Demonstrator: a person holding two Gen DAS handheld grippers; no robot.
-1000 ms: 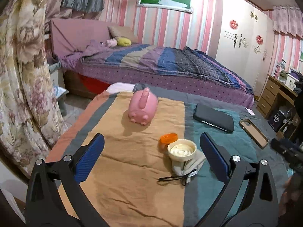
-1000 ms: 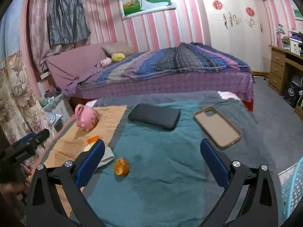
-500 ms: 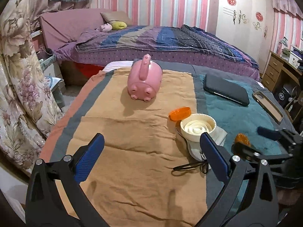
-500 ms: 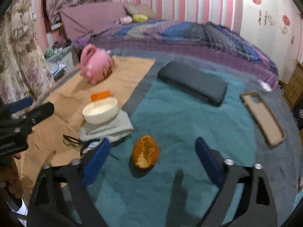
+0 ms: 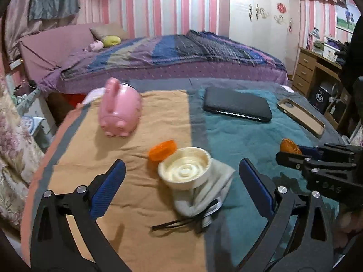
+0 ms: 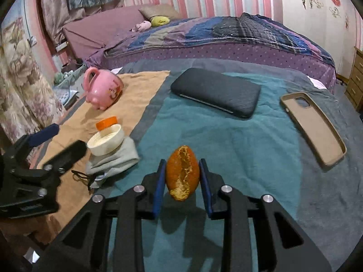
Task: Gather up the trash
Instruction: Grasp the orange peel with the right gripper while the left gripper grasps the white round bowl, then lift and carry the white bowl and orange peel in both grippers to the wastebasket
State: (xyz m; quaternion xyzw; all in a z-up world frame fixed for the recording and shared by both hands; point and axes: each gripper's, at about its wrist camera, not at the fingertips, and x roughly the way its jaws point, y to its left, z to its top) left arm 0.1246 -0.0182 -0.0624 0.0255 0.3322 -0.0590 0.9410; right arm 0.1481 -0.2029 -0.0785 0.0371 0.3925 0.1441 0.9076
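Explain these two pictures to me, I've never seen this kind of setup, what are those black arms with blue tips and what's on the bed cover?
There is no robot. A person holds a two-finger gripper in each hand, and a wide-angle camera on each looks out along its fingers.

In the right wrist view, the right gripper has just been closing, and its blue pads now press on an orange peel on the teal blanket.

In the left wrist view, the left gripper is open and empty, with a cream lid between its fingers, untouched. The lid rests on a grey cloth; beside it lies a small orange cap.

Also there: a pink pig mug on its side, a dark flat case and a phone case.
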